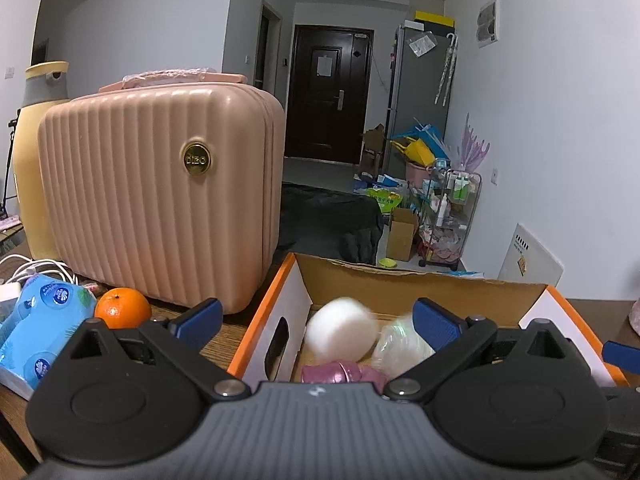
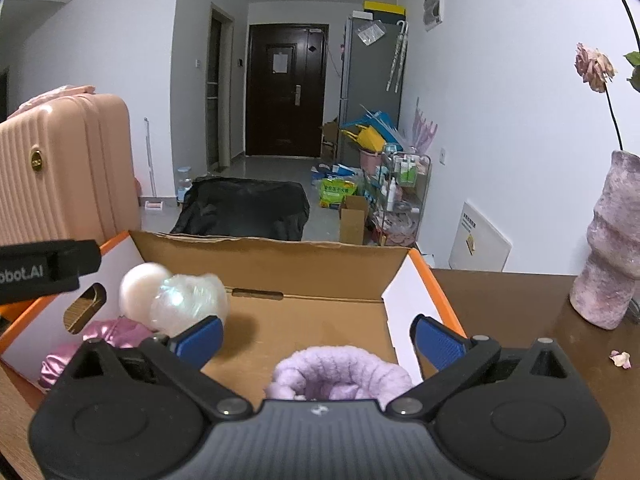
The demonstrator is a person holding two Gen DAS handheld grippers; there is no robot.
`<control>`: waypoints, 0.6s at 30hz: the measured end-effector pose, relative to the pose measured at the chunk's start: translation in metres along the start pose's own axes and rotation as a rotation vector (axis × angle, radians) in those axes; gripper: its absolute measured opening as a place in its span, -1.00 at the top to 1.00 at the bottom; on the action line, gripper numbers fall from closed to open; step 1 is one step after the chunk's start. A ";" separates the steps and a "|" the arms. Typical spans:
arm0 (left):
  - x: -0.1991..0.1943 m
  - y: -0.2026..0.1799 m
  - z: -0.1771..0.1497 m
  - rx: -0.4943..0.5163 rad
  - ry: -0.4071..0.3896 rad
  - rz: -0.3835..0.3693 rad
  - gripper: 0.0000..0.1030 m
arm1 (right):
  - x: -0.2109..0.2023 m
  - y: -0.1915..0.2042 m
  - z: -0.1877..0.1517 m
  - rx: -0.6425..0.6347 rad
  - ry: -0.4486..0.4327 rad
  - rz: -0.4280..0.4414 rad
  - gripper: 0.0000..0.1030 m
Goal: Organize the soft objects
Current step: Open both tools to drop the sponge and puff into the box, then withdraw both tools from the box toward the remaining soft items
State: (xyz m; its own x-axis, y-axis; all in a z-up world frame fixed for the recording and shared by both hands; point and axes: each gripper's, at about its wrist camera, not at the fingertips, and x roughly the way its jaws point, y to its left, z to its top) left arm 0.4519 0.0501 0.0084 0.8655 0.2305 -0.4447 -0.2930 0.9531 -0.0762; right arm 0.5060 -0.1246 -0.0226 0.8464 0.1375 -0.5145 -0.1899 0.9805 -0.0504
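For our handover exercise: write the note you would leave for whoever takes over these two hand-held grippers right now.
Left gripper: open, holds nothing, over the box's left end.
Right gripper: open, empty, above the lilac fluffy band.
Cardboard box holds the white puff, clear crinkly ball, pink satin piece at its left end; the band lies at the near side.
Outside: blue tissue pack, orange.
Left: possibly the tissue pack.
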 end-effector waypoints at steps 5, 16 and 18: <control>-0.003 -0.002 0.002 0.017 0.030 0.002 -1.00 | -0.008 -0.002 0.002 -0.006 0.008 -0.020 -1.00; -0.002 -0.011 -0.005 0.069 0.148 0.008 -1.00 | -0.023 -0.014 -0.008 -0.032 0.046 -0.103 -1.00; -0.004 -0.012 -0.008 0.069 0.160 -0.002 -1.00 | -0.028 -0.016 -0.012 -0.037 0.048 -0.114 -1.00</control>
State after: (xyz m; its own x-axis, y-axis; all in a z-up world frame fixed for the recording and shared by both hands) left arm 0.4485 0.0363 0.0044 0.7885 0.1998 -0.5816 -0.2583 0.9659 -0.0184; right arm 0.4795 -0.1455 -0.0173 0.8391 0.0182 -0.5436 -0.1132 0.9834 -0.1418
